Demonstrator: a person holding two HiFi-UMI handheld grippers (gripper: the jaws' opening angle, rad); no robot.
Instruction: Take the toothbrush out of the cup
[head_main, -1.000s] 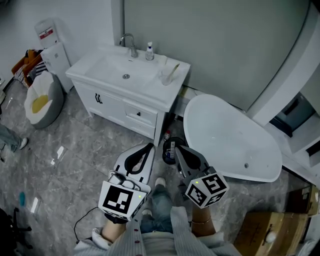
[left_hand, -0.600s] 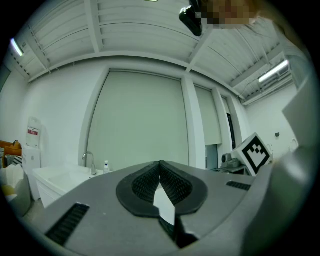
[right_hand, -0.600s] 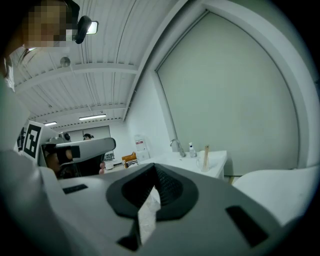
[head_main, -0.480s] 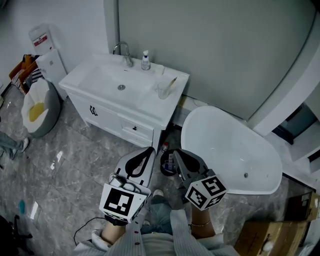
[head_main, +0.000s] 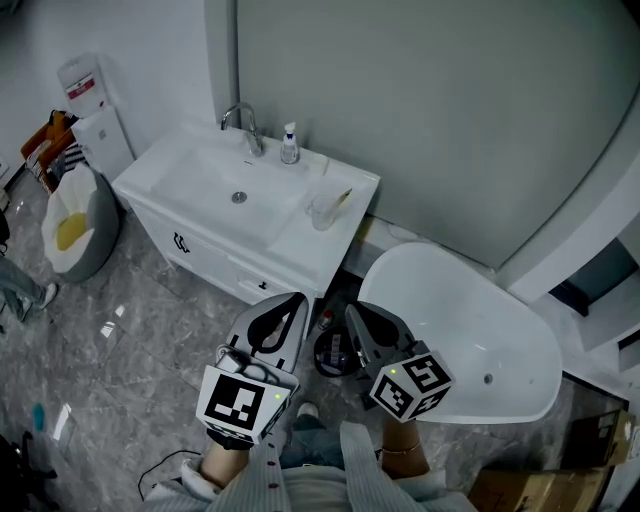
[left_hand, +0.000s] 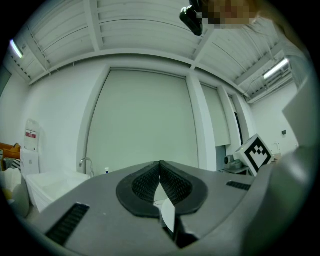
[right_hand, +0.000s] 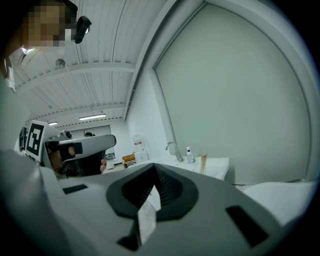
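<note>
A clear cup (head_main: 322, 211) stands on the right part of a white vanity top (head_main: 290, 235), and a pale toothbrush (head_main: 341, 199) leans out of it to the right. In the right gripper view the toothbrush (right_hand: 203, 163) shows small and far off on the counter. My left gripper (head_main: 292, 301) and right gripper (head_main: 354, 311) are held side by side low in the head view, well short of the vanity, both pointing level toward it. Each has its jaws closed together with nothing between them. The left gripper view does not show the cup.
A faucet (head_main: 240, 122) and a small pump bottle (head_main: 289, 146) stand at the back of the basin. A white bathtub (head_main: 470, 325) lies to the right. A dark round bin (head_main: 335, 354) sits on the floor between vanity and tub. A beanbag (head_main: 68, 220) is at the left.
The vanity and tub have slid down and closer in the head view as the person walks toward them. Both grippers travel along, still shut and side by side.
</note>
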